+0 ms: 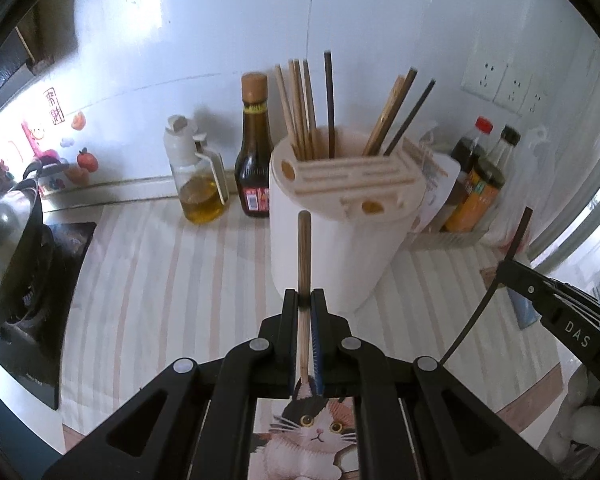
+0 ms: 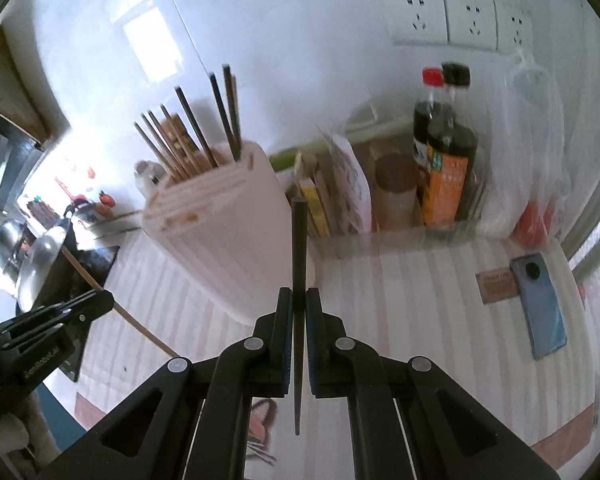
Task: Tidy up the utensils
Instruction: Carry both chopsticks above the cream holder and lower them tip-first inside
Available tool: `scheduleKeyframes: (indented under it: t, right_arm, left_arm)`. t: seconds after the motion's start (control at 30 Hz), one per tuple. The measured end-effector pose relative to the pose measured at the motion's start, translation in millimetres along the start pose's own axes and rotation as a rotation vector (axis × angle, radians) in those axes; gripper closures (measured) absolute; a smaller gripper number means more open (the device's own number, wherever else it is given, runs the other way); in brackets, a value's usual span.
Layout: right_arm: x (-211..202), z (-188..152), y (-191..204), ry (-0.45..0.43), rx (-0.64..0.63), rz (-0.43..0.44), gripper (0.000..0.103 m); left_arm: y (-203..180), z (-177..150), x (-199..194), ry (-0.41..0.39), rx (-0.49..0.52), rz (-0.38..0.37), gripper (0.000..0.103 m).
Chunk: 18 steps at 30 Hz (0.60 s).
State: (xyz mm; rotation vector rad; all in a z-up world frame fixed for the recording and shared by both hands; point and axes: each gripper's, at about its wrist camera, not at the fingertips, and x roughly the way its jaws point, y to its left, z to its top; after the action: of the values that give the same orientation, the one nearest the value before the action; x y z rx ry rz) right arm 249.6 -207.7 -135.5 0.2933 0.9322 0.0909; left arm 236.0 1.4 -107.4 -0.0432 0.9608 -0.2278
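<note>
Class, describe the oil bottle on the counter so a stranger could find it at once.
Start at the tall white chopstick holder on the striped counter. To its left stands a dark sauce bottle, and left again is the oil bottle. It alone is clear glass, with yellow oil at the bottom and a white pourer top.

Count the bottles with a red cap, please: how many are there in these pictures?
1. The red-capped bottle stands at the back right of the counter, beside a black-capped bottle and behind the orange-labelled container. Others may be hidden behind these items.
</note>
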Motion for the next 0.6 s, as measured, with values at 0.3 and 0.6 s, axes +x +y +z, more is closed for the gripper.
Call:
scheduleKeyframes:
  t: [0.3, 0.6]
  right_arm:
    - [-31.9, 36.6, 27.5, -0.089, -0.043, 0.057, 0.097]
    - [-57.8, 78.7, 52.5, -0.160, -0.085, 0.103, 0.097]
  left_arm:
    - [2.2, 26.8, -34.8, -0.078, -0.003, -0.005, 0.099]
    - [6.0, 67.3, -72.2, -0.185, -0.043, 0.008, 0.099]
